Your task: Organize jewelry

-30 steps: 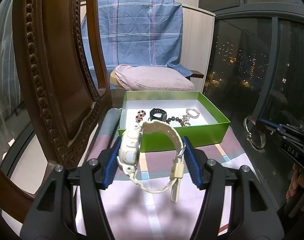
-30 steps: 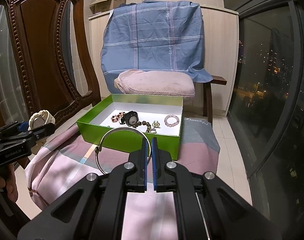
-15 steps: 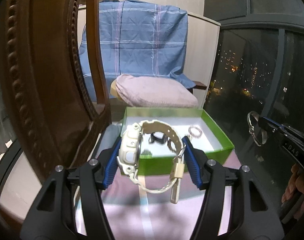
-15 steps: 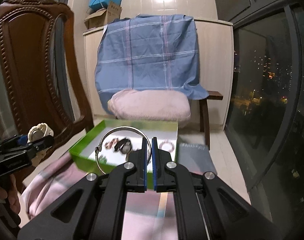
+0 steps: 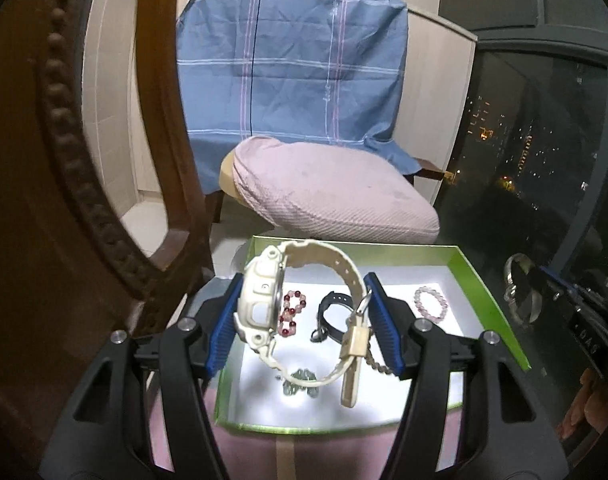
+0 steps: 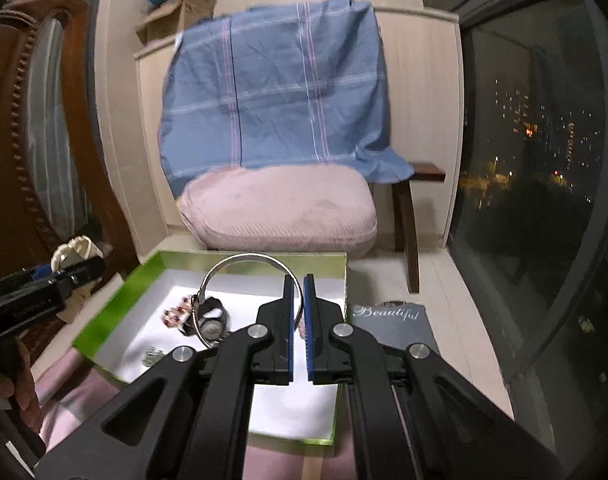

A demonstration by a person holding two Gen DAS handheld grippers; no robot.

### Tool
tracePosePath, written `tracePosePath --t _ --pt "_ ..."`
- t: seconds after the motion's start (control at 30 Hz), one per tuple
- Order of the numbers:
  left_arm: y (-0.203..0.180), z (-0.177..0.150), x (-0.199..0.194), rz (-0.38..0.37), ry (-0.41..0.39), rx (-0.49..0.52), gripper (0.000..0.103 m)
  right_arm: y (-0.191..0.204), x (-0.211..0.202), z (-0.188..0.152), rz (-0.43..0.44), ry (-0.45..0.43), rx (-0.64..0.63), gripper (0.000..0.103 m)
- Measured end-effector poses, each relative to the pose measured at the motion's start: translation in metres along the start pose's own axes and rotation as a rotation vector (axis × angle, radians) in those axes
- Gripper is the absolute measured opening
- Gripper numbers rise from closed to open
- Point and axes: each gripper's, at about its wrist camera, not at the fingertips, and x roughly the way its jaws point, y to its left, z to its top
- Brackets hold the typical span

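My left gripper (image 5: 302, 322) is shut on a cream wristwatch (image 5: 264, 300) and holds it above the green box (image 5: 487, 292). The box's white floor holds a red bead bracelet (image 5: 291, 312), a black watch (image 5: 331, 312), a pink bead bracelet (image 5: 429, 302) and small green stones (image 5: 300, 380). My right gripper (image 6: 298, 320) is shut on a silver bangle (image 6: 232, 264) and holds it over the same box (image 6: 116, 296). The bangle also shows at the right edge of the left wrist view (image 5: 519, 292). The cream watch shows at the left of the right wrist view (image 6: 74, 250).
A carved wooden chair back (image 5: 64, 160) stands close on the left. A chair with a pink cushion (image 6: 280, 208) and a blue checked cloth (image 6: 276, 96) stands behind the box. A grey cloth (image 6: 391, 320) lies right of the box. A dark window (image 6: 535, 160) fills the right.
Both grippers have moved forward and over the green box, each still holding its piece. The box now lies beneath the watch and the bangle.
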Motion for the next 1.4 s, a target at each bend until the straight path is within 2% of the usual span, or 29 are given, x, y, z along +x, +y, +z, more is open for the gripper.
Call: tracePosePath --t 0.3,0.43,0.47,0.5,0.53,0.6,0.7,0.77,0.83,0.97,1.17,1.4 --pt "-0.002 -0.004 0.036 0.004 0.061 -0.013 0.059 -0.003 0.04 -0.007 -0.013 0.067 0.007 0.005" --pt "0.0 -0.004 0.04 0.015 0.064 -0.011 0.064 -0.004 0.045 -0.008 -0.025 0.086 0.003 0.008" --pt "0.001 -0.004 0.037 0.014 0.055 -0.008 0.075 -0.003 0.043 -0.009 -0.031 0.086 -0.003 0.014" --pt "0.0 -0.003 0.035 0.016 0.048 -0.002 0.084 -0.002 0.043 -0.007 -0.035 0.083 -0.007 0.038" --pt "-0.001 -0.002 0.03 0.021 0.032 0.006 0.098 -0.002 0.041 -0.007 -0.042 0.076 -0.009 0.063" --pt "-0.003 0.0 0.02 0.032 0.002 0.024 0.099 -0.002 0.025 -0.004 -0.08 0.008 -0.001 0.07" --pt "-0.004 0.007 -0.002 0.03 -0.024 0.033 0.099 -0.002 0.009 0.005 -0.069 -0.003 0.0 0.071" --pt "-0.005 0.01 -0.025 0.031 -0.058 0.04 0.099 -0.002 -0.007 0.009 -0.074 -0.026 0.005 0.078" --pt "-0.007 0.009 -0.05 0.03 -0.087 0.059 0.099 -0.001 -0.026 0.011 -0.086 -0.045 0.006 0.092" --pt "-0.007 -0.003 -0.096 0.038 -0.105 0.096 0.099 0.005 -0.062 0.008 -0.076 -0.055 -0.004 0.096" --pt "-0.002 -0.037 -0.145 0.028 -0.1 0.071 0.099 0.024 -0.111 -0.012 -0.064 -0.036 -0.024 0.1" --pt "-0.004 -0.081 -0.164 0.03 -0.01 0.069 0.099 0.041 -0.151 -0.052 -0.036 -0.012 -0.011 0.1"
